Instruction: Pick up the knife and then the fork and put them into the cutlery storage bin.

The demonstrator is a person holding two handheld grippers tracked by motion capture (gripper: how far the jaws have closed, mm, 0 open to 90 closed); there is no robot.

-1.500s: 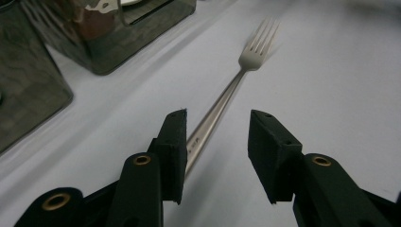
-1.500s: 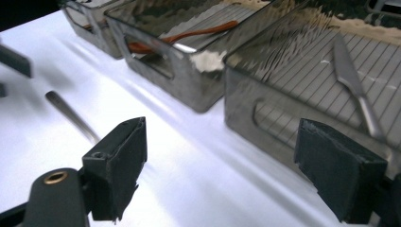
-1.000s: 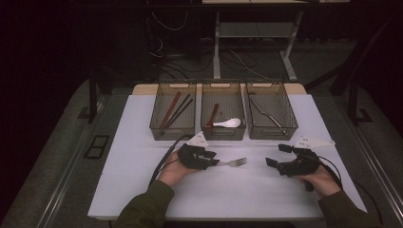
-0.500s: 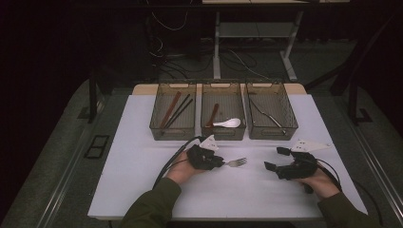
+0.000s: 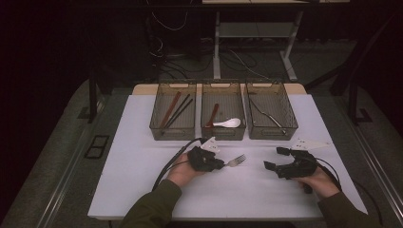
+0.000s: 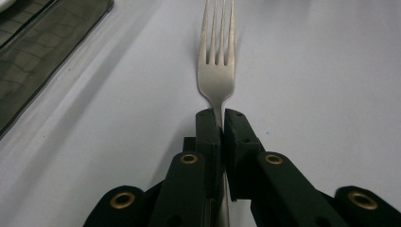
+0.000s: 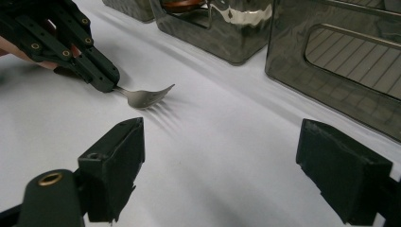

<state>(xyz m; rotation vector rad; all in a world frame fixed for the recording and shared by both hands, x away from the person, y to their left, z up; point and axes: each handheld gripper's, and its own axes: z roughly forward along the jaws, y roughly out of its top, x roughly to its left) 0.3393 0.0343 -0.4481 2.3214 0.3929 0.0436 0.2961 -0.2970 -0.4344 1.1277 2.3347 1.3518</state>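
A silver fork (image 5: 236,160) lies on the white table, tines pointing right. My left gripper (image 5: 221,165) is shut on its handle. In the left gripper view the two black pads (image 6: 209,130) press the thin handle from both sides, having just been closing on it, and the fork (image 6: 216,71) stretches ahead. My right gripper (image 5: 273,158) rests to the right of the fork, open, with nothing between its jaws. In the right gripper view the gripper (image 7: 220,165) faces the fork (image 7: 144,97) and the left gripper (image 7: 106,85).
Three smoky plastic bins stand in a row behind the fork. The left bin (image 5: 173,137) holds chopsticks, the middle bin (image 5: 223,136) holds a white spoon (image 5: 228,123) and a brown one, and the right bin (image 5: 273,136) holds a metal utensil. Cables trail toward the front table edge (image 5: 142,209).
The left jaws have closed onto the fork's handle. The fork lies where it did, and the right gripper has kept still.
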